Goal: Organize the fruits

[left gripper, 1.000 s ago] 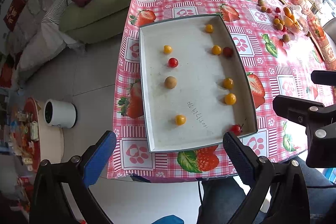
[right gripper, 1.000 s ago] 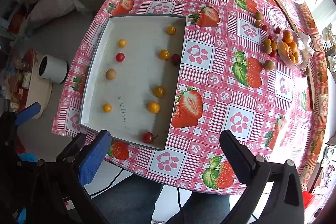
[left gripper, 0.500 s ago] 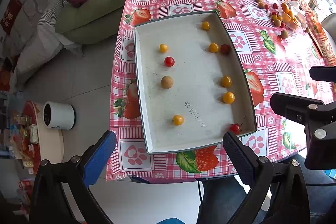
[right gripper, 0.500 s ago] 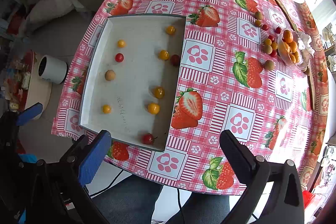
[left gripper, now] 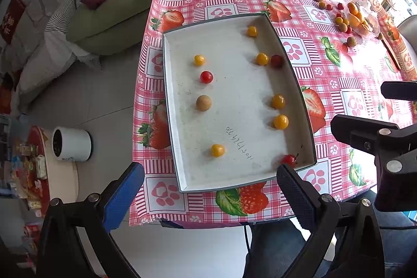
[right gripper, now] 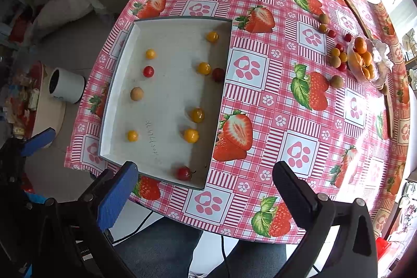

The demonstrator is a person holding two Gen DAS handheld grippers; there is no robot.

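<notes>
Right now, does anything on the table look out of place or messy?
Yes. Loose fruits lie scattered on the tablecloth beside the clear bag, and the tray sits askew, overhanging the table edge.

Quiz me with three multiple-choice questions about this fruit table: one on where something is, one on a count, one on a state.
1. Where is the brown fruit in the tray?
A. left column
B. right column
C. outside it

2. How many red fruits lie in the tray?
A. one
B. three
C. six

3. How are the left gripper and right gripper?
A. both open, empty
B. both shut on fruit
C. one holds the tray

Answers: 1 A, it sits below a red fruit on the left; 2 B, three show; 3 A, fingers spread, nothing between.
</notes>
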